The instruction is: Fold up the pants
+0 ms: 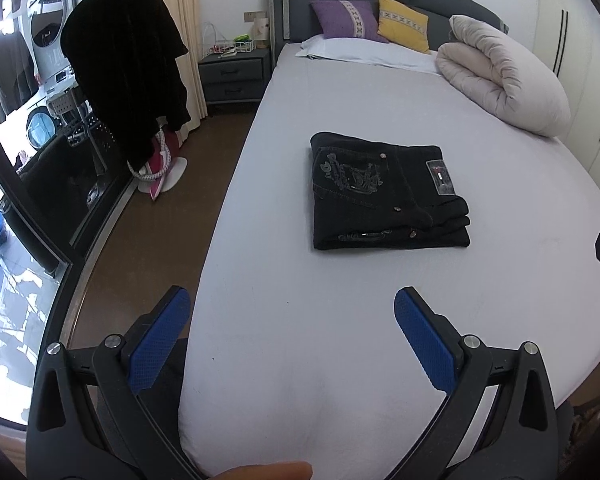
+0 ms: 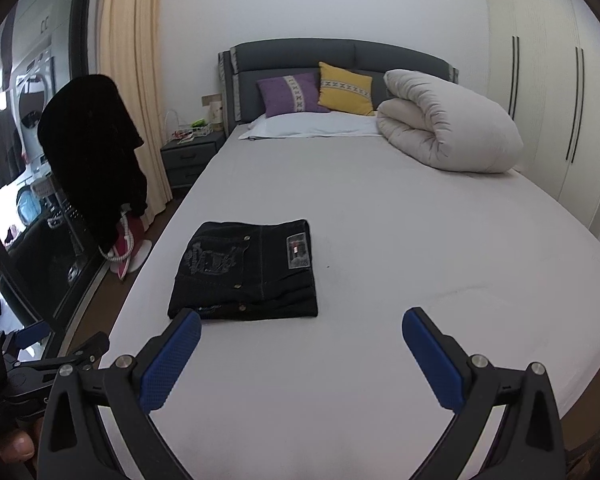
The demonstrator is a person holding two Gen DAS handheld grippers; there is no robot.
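On the pale lilac bed sheet (image 1: pixel 380 320), black denim pants (image 1: pixel 384 196) folded into a compact rectangle; folding apparently done; left tongs (image 1: pixel 292 316) and right tongs (image 2: pixel 302 334) spread wide, empty, clear of cloth.

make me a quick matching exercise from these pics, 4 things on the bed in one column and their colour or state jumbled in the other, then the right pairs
Things:
1. pants
2. duvet
3. left cushion
4. right cushion

Descriptions:
A. yellow, against the headboard
B. black, folded into a flat rectangle
C. purple with a pale patterned stripe
D. cream, rolled up near the wardrobe side

Pairs: 1-B, 2-D, 3-C, 4-A
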